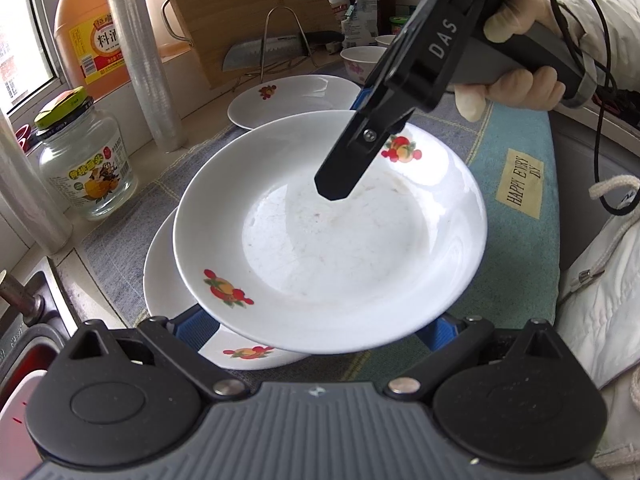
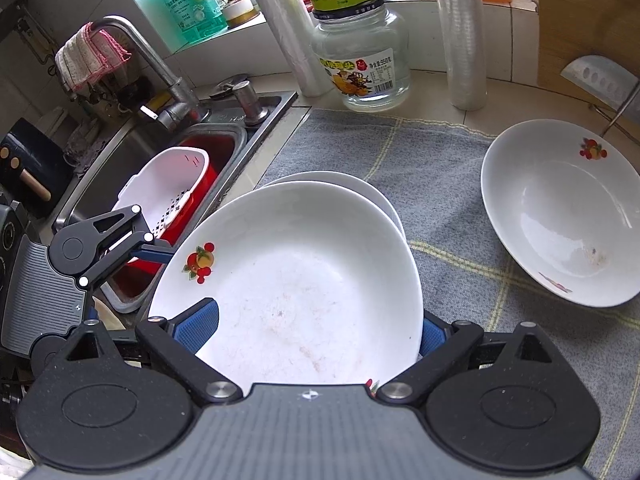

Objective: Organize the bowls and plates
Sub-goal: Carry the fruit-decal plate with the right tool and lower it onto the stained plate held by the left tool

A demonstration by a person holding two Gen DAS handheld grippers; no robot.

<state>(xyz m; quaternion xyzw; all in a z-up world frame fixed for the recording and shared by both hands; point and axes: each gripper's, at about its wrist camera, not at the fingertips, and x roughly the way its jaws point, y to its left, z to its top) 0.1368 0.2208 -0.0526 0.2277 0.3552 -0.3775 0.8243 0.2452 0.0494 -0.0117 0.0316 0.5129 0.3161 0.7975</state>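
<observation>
Desk (image 2: 452,92): tiled top, sink (image 2: 92,168) at its left edge, window sill along the back.
Grey checked cloth (image 2: 440,184): spread over the desk, carrying the crockery.
Top plate (image 1: 332,232): white, fruit print, held above a second plate (image 1: 168,280) lying on the cloth near the sink edge.
Third plate (image 2: 560,208): alone on the cloth toward the back right.
Bowl (image 1: 362,60): small, white, at the back edge by the cutting board (image 1: 248,12).
Glass jar (image 2: 362,56), oil bottle (image 1: 92,28): along the back edge.
Left gripper (image 1: 320,330): fingers apart, the top plate's rim between them; contact cannot be told.
Right gripper (image 2: 318,330): fingers wide, one blue pad (image 2: 198,326) over the opposite rim; grip cannot be told.
</observation>
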